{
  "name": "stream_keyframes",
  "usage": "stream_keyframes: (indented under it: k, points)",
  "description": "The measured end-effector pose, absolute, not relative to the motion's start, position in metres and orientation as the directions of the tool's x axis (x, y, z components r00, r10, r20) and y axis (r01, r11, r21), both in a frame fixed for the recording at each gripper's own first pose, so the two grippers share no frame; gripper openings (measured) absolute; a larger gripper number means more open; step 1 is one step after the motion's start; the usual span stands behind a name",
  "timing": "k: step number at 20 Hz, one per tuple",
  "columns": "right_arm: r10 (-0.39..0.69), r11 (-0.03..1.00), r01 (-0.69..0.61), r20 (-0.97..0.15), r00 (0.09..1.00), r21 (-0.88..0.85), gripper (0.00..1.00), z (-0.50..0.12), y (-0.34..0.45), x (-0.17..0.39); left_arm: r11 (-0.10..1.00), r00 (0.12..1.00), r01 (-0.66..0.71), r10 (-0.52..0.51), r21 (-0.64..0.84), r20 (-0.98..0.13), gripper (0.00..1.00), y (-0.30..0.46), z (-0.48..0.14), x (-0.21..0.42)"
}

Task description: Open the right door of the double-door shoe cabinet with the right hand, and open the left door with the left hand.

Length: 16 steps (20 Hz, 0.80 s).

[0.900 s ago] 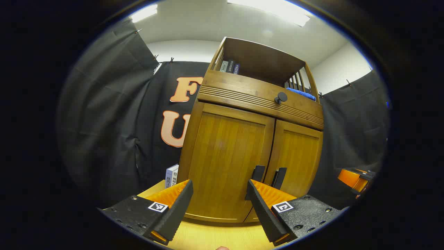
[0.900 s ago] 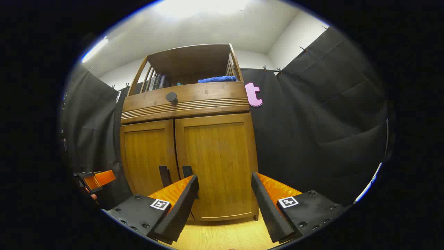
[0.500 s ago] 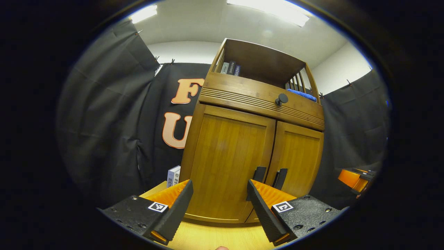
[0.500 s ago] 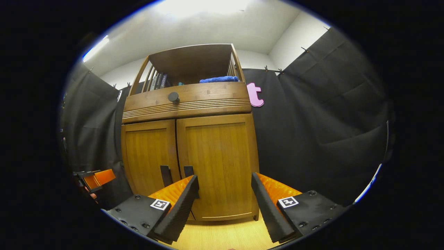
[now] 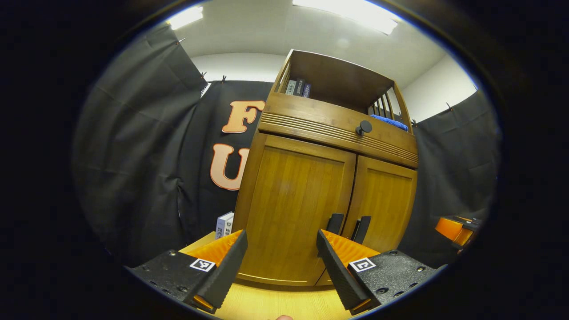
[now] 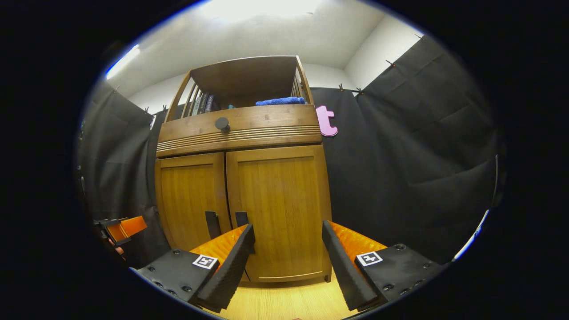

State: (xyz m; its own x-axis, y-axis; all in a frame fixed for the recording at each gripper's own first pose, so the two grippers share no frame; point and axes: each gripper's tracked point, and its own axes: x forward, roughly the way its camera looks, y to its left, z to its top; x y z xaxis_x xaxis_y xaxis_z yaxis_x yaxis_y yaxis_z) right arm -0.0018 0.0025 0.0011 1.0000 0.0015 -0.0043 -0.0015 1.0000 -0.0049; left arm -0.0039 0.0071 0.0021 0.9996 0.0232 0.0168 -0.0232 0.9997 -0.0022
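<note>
A brown wooden shoe cabinet [image 5: 329,133] [image 6: 240,129] stands on a light wood floor, both doors closed. In the left gripper view, the left door [image 5: 293,209] and right door [image 5: 382,200] each carry a black handle [image 5: 334,222] [image 5: 362,229] near the middle seam. My left gripper [image 5: 280,262] is open in front of the left door, apart from it. In the right gripper view, the right door [image 6: 280,204] faces my open right gripper [image 6: 286,258]; its handle [image 6: 241,218] sits just above the left finger [image 6: 231,262]. The left door handle [image 6: 212,223] is beside it.
A drawer with a round black knob [image 5: 363,127] [image 6: 222,123] runs above the doors. The open shelf on top holds books [image 5: 297,87] and a blue cloth [image 6: 280,101]. A small white box [image 5: 224,224] stands left of the cabinet. Each view shows the other gripper [image 5: 453,229] [image 6: 120,229] at its edge.
The left gripper view has shifted slightly, the cabinet sliding a little right and down in it. The right gripper view is nearly unchanged. Both doors stay closed.
</note>
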Motion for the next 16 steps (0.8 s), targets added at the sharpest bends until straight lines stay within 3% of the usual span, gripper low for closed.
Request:
stream_keyframes:
  k: [4,5,6,8,10,11,16]
  points:
    - [0.036,0.999,-0.036,0.002,0.999,0.005,0.94,0.003,0.014,-0.003,1.0,0.999,-0.024,0.024,0.0,0.021,0.91,0.008,0.002,-0.004]
    - [0.051,0.999,-0.051,0.001,0.999,0.003,0.98,0.003,0.018,-0.003,1.0,0.999,-0.024,0.024,-0.002,0.025,0.94,0.009,0.003,-0.005]
    - [0.059,0.998,-0.059,0.002,0.998,-0.005,0.98,0.004,0.022,-0.002,1.0,0.999,-0.025,0.025,0.0,0.029,0.91,0.011,0.003,-0.005]
    - [0.058,0.998,-0.058,0.003,0.998,-0.023,0.93,0.005,0.025,0.004,1.0,0.999,-0.025,0.025,0.011,0.036,0.91,0.014,0.003,-0.006]
    - [0.07,0.997,-0.07,0.011,0.997,-0.016,1.0,0.009,0.033,0.011,1.0,0.999,-0.027,0.026,0.015,0.04,0.92,0.017,0.002,-0.007]
    - [0.08,0.997,-0.08,0.015,0.997,-0.006,0.94,0.011,0.038,0.016,1.0,0.999,-0.028,0.028,0.013,0.038,0.92,0.018,0.001,-0.008]
    - [0.133,0.991,-0.133,0.049,0.99,0.007,0.93,0.025,0.063,0.06,0.999,0.999,-0.037,0.036,0.021,0.037,0.91,0.023,0.003,-0.012]
